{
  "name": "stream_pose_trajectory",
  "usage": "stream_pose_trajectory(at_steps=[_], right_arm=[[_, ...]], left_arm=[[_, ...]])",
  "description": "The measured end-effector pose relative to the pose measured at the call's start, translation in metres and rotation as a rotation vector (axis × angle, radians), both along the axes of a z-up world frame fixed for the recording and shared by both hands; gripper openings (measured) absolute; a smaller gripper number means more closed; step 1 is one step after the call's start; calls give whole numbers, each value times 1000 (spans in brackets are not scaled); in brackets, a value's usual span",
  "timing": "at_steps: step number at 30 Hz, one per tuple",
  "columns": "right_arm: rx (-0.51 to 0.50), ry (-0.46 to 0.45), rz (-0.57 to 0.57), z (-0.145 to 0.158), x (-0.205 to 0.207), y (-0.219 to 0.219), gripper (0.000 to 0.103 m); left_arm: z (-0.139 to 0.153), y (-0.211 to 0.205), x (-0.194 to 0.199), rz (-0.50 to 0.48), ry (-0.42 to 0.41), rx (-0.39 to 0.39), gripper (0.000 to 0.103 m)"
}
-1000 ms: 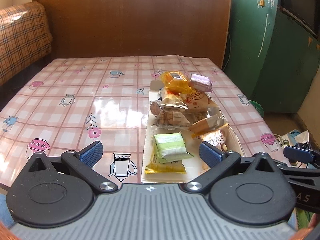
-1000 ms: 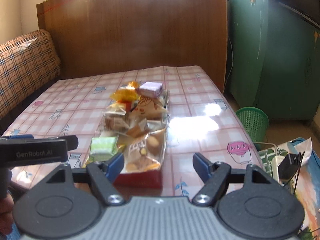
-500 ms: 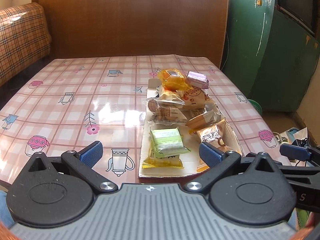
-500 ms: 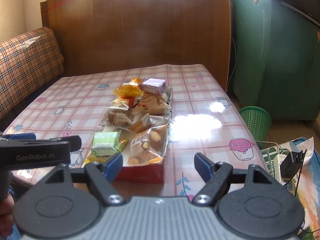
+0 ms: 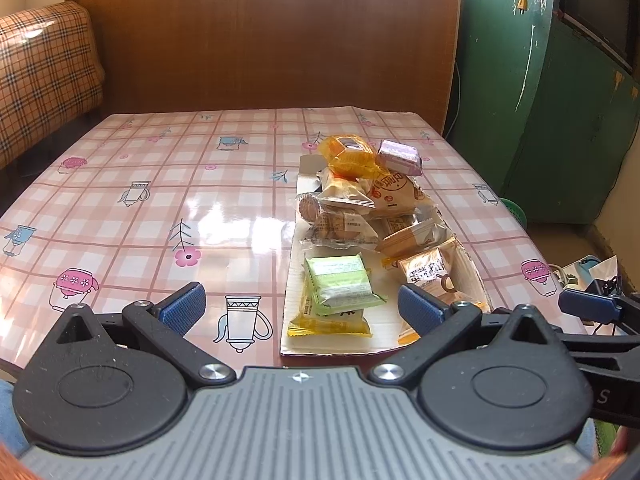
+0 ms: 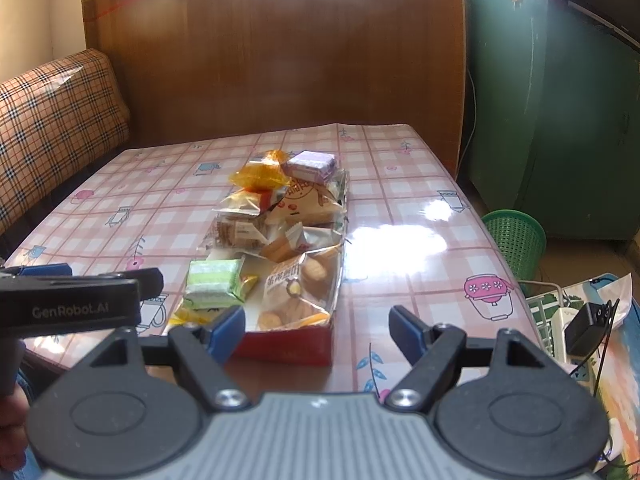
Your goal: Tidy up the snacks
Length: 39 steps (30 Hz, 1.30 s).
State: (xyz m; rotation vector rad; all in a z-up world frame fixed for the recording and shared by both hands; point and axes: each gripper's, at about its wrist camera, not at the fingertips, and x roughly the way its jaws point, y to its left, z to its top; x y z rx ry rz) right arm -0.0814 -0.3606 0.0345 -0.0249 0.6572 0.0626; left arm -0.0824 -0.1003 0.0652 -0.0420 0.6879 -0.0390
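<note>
A shallow cardboard box [image 5: 328, 346] with a red outer wall [image 6: 288, 346] lies on the pink checked table and is piled with wrapped snacks. A green packet [image 5: 338, 284] [image 6: 214, 282] lies at its near end on a yellow packet [image 5: 330, 326]. A purple packet [image 5: 400, 156] [image 6: 310, 164] and an orange packet [image 5: 348, 154] top the far end. My left gripper [image 5: 300, 306] is open and empty, just short of the box's near edge. My right gripper [image 6: 316, 326] is open and empty, near the box's near right corner.
The table [image 5: 160, 200] is bare left of the box. A plaid sofa [image 5: 44, 72] stands at left, a wooden panel [image 5: 260, 32] behind, a green cabinet [image 5: 560, 100] at right. A green basket [image 6: 516, 240] and cables [image 6: 588, 320] sit on the floor at right.
Both grippers have drawn back from the table and risen slightly, so the box looks farther and its near wall shows. Both stay open. The snacks have not moved.
</note>
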Motion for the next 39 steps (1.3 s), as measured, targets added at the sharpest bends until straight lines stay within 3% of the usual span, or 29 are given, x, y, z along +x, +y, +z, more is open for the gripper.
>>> stream_pose_trajectory(at_steps=[39], right_arm=[[-4, 10, 20, 0, 3, 5, 79]], left_arm=[[-2, -9, 8, -31, -10, -5, 103]])
